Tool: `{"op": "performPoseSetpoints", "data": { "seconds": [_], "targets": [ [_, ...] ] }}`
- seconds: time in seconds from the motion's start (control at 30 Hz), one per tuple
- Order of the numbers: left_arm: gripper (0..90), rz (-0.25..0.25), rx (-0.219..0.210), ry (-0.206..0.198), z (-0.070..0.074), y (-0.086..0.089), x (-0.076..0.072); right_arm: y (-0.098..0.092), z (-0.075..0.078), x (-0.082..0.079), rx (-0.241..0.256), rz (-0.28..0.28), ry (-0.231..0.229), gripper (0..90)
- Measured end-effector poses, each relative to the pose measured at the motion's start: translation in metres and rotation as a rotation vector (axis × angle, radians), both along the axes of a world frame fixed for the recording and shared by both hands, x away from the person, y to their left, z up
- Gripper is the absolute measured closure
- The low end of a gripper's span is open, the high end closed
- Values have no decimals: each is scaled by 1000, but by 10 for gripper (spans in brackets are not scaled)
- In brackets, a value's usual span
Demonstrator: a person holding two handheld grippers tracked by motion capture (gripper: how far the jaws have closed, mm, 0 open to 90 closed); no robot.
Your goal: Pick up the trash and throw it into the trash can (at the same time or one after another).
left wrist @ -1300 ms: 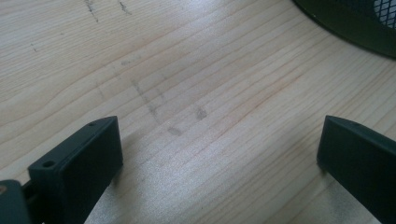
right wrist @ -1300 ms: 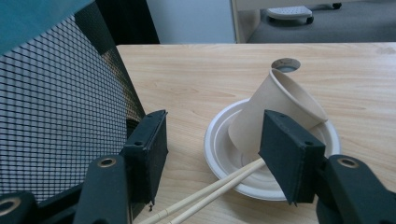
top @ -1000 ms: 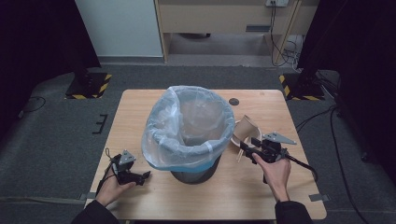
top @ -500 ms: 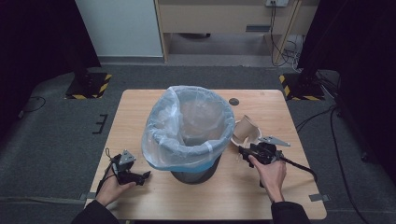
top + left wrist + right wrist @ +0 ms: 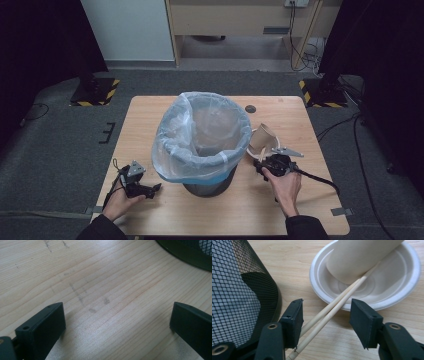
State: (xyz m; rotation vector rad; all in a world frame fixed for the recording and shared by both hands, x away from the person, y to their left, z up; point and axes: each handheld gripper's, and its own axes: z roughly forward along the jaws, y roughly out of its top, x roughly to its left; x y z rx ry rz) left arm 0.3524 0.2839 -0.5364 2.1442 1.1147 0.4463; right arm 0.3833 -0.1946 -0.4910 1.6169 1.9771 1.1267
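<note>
— What's changed at the right hand-held gripper (image 5: 325, 315)?

— It has slid in from a second ago; its jaws now stand apart on either side of the chopsticks (image 5: 337, 306), not yet clamped; I'd say the grab is next, then a drop into the bin (image 5: 202, 140).

— Where do the chopsticks lie?

— Tips in the bowl (image 5: 397, 293), under a paper cup (image 5: 359, 257) lying on its side, near ends on the counter (image 5: 150, 115), just beside the bin.

— And the left hand-held gripper (image 5: 117, 322)?

— Unmoved; jaws wide apart over bare wood, holding nothing.

— Count?

— Two chopsticks; one bowl; one cup; one bin with one bag (image 5: 170, 145); two grippers.
</note>
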Motion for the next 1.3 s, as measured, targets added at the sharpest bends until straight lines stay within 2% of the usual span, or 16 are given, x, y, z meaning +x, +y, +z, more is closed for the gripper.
{"op": "performPoseSetpoints", "data": {
  "seconds": [0.13,0.23,0.53,0.6,0.7,0.97,1.3],
  "targets": [
    [0,0,0,0,0,0,0,-4,1,1,-45,12,5,512],
    [0,0,0,0,0,0,0,-5,1,1,-61,21,16,536],
    [0,0,0,0,0,0,0,-7,-1,2,-100,18,60,530],
    [0,0,0,0,0,0,0,-11,-3,3,-59,2,78,518],
    [0,0,0,0,0,0,0,-16,-6,4,-56,-6,92,529],
    [0,0,0,0,0,0,0,-19,-3,4,-20,6,104,693],
    [0,0,0,0,0,0,0,-26,3,3,18,-11,90,688]
  ]
}}
